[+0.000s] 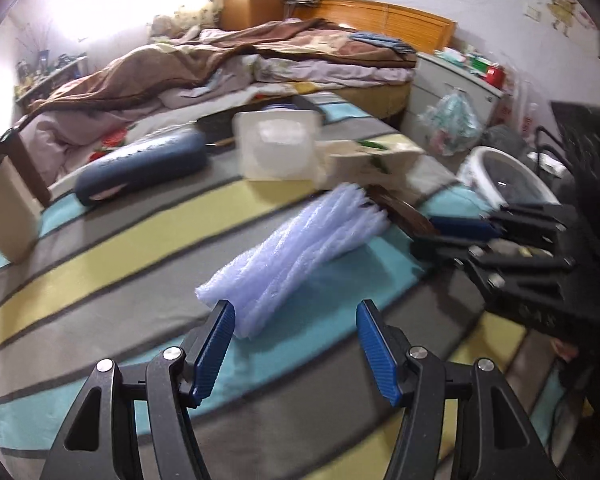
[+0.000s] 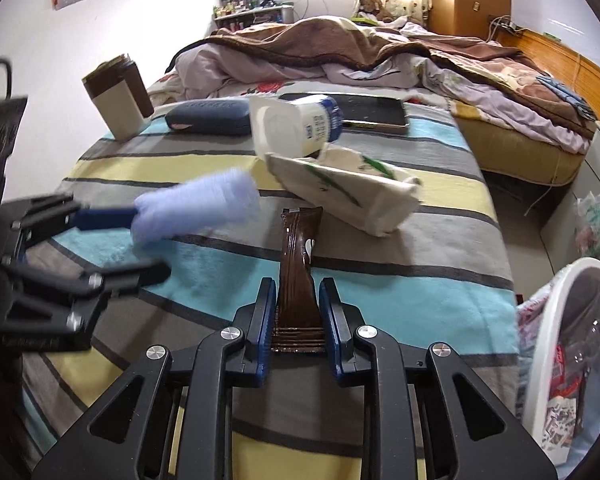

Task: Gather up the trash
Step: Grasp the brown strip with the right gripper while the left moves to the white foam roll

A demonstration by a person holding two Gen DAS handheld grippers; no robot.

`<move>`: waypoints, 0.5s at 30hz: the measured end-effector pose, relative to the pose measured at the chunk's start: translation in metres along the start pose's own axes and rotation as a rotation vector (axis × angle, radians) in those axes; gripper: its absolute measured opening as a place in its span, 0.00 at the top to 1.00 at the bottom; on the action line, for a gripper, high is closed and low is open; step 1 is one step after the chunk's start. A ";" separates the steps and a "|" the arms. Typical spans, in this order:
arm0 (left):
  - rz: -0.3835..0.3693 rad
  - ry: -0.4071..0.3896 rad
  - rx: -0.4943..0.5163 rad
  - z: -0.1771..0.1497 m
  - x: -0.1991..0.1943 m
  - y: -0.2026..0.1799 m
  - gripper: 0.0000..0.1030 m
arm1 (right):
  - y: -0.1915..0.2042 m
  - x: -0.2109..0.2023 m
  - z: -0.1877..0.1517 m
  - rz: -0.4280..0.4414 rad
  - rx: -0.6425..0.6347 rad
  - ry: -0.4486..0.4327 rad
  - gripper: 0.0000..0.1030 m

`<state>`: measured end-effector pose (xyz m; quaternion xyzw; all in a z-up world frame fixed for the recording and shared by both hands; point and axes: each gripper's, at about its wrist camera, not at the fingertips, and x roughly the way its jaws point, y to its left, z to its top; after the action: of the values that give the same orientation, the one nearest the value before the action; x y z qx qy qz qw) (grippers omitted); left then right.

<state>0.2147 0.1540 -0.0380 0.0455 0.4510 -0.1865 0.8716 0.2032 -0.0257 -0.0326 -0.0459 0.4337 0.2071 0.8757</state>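
Note:
A pale blue foam roll lies on the striped cloth. My left gripper stands open around its near end; the foam touches the left pad, and a gap shows at the right pad. In the right wrist view the same foam roll is blurred at the left gripper. A brown snack wrapper lies lengthwise ahead of my right gripper, which is shut on its near end, both blue pads against its sides. From the left wrist the right gripper holds the brown wrapper.
On the cloth farther back are a tipped white plastic tub, a white paper bag with green leaves, a dark blue case, a black tablet and a brown-and-cream box. A white bin with trash stands off the right edge. An unmade bed lies behind.

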 end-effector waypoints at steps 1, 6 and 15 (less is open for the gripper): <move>-0.024 -0.001 0.003 -0.001 -0.002 -0.004 0.39 | -0.001 -0.002 -0.001 -0.001 0.004 -0.006 0.76; 0.089 -0.072 0.079 0.006 -0.018 -0.021 0.39 | -0.010 -0.008 -0.003 -0.003 0.024 -0.017 0.76; 0.049 -0.030 0.102 0.024 0.008 -0.013 0.39 | -0.018 -0.010 -0.007 0.006 0.059 -0.025 0.76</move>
<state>0.2330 0.1341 -0.0291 0.0981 0.4268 -0.1884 0.8791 0.2005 -0.0472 -0.0309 -0.0161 0.4289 0.1976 0.8813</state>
